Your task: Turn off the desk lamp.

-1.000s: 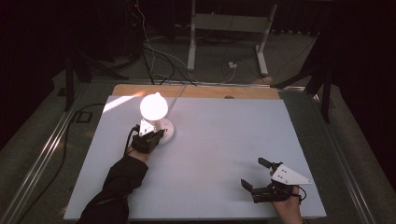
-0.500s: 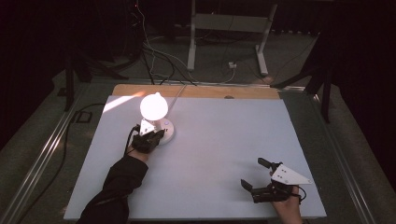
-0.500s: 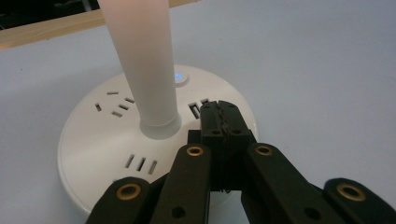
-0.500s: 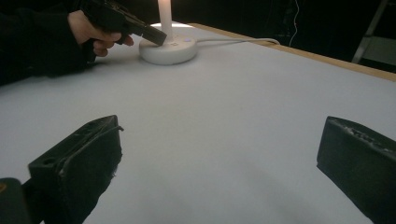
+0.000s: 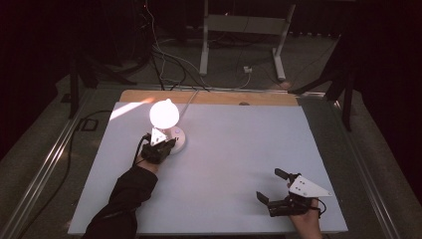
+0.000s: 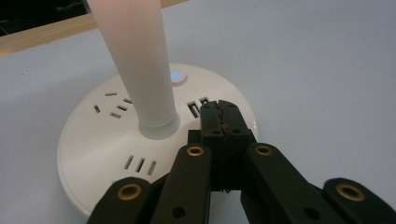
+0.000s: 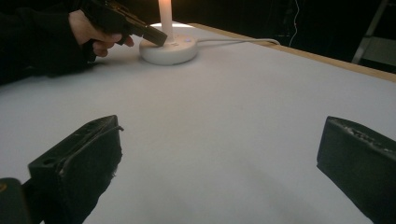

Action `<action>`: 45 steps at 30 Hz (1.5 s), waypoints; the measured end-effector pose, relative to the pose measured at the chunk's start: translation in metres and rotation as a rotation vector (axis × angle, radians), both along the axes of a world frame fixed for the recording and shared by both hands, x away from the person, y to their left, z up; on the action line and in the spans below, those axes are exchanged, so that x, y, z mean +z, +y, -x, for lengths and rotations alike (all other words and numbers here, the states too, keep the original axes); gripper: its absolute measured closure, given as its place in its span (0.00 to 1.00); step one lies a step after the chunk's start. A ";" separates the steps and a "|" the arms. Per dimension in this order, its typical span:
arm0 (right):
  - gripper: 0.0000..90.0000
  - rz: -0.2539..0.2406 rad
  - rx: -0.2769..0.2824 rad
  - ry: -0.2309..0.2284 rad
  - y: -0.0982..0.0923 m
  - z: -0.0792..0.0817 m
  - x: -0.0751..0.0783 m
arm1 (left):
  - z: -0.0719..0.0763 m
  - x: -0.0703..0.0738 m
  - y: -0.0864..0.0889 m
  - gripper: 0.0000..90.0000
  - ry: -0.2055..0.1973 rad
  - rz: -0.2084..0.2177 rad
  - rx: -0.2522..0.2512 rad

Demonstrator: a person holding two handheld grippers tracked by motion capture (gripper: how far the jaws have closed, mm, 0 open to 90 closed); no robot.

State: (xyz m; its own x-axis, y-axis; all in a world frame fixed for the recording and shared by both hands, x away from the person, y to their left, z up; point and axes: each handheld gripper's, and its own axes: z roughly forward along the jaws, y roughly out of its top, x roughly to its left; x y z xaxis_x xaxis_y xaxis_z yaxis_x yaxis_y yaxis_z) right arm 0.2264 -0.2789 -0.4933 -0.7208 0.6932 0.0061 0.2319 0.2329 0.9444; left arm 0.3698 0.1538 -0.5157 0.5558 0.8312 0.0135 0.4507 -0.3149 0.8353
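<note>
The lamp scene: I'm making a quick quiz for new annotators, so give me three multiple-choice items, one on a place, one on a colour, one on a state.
1. Where on the table does the lamp stand?
A. near right corner
B. far left part
C. dead centre

2. What colour is the small lit button on the lamp's base?
A. red
B. green
C. blue

3. How do the jaws of the left gripper stand?
A. closed together, tips over the base
B. wide open around the stem
C. clamped on a cable

Answers:
1 B: the high view shows it toward the far left, with the left gripper at it.
2 C: the left gripper view shows a blue glow beside the white stem.
3 A: that view shows the two pads meeting with nothing between them, while the right gripper stands open far off.
</note>
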 end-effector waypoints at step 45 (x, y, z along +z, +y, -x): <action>0.00 0.001 0.004 0.004 0.000 -0.001 0.000 | 0.000 -0.001 -0.001 1.00 0.001 0.003 0.004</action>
